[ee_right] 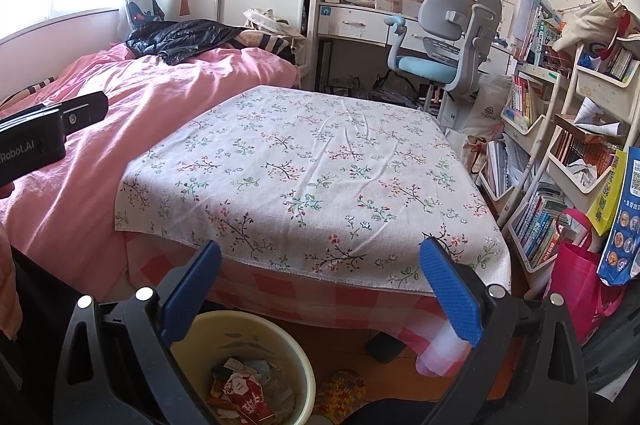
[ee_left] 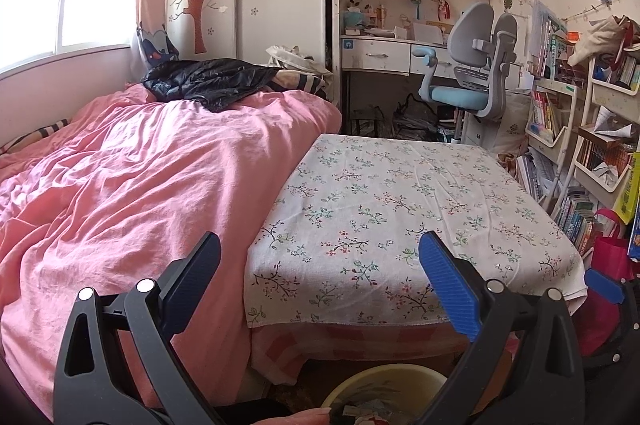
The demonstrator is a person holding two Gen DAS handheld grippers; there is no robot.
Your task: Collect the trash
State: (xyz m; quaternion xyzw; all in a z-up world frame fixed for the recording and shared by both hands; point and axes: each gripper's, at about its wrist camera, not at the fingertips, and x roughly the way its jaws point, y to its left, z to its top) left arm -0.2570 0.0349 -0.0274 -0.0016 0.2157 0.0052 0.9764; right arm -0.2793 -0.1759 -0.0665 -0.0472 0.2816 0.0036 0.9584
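A pale yellow waste bin (ee_right: 296, 349) stands on the floor below the table's front edge, holding crumpled red and white wrappers (ee_right: 240, 391). Its rim (ee_left: 360, 381) also shows at the bottom of the left wrist view. The table wears a white floral cloth (ee_right: 304, 169), whose top is bare in both views (ee_left: 384, 201). My left gripper (ee_left: 320, 277) is open and empty above the table's near edge. My right gripper (ee_right: 320, 281) is open and empty too, above the bin and the table's front edge. The left gripper's black body (ee_right: 44, 137) shows at the left of the right wrist view.
A bed with a pink duvet (ee_left: 120, 177) lies left of the table, with a black bag (ee_left: 204, 81) at its far end. A grey and blue chair (ee_right: 444, 41) stands by the desk behind. Bookshelves (ee_right: 560, 153) and a pink bag (ee_right: 580, 277) crowd the right side.
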